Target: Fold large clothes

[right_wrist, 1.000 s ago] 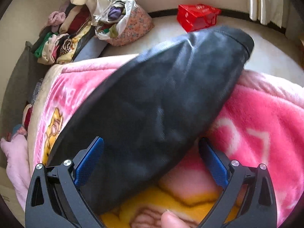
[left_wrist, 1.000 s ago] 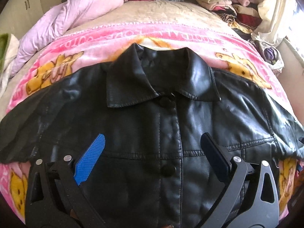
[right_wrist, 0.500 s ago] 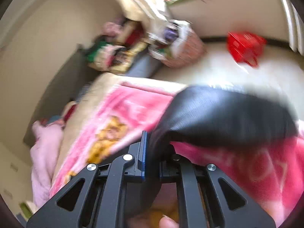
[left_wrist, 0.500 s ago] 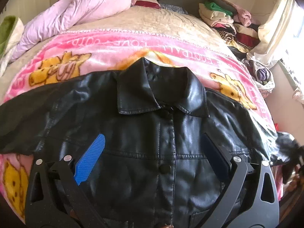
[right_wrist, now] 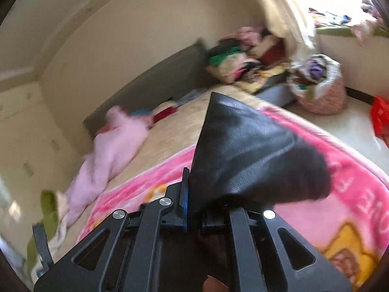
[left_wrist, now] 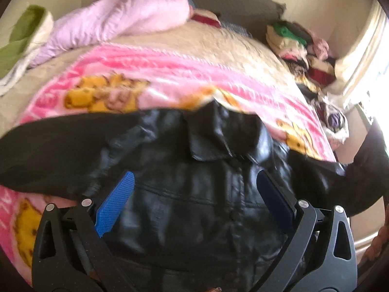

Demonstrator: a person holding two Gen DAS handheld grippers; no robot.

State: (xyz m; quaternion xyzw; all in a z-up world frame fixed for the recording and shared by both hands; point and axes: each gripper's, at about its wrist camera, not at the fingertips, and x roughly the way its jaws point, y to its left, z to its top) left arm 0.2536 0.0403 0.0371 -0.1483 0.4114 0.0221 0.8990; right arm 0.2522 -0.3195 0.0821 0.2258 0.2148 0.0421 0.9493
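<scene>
A black leather jacket lies front up on the pink cartoon blanket, collar away from me. My left gripper is open above the jacket's chest, holding nothing. My right gripper is shut on the jacket's right sleeve, which is lifted off the blanket. The raised sleeve also shows at the right edge of the left wrist view.
A pale pink quilt lies at the bed's head. Stacked folded clothes and a full fabric bag stand beside the bed on the right. A red object lies on the floor. Green cloth lies at far left.
My right gripper has closed on the sleeve and lifted it, swinging towards the bed's head. The left gripper has shifted slightly over the jacket and stays open.
</scene>
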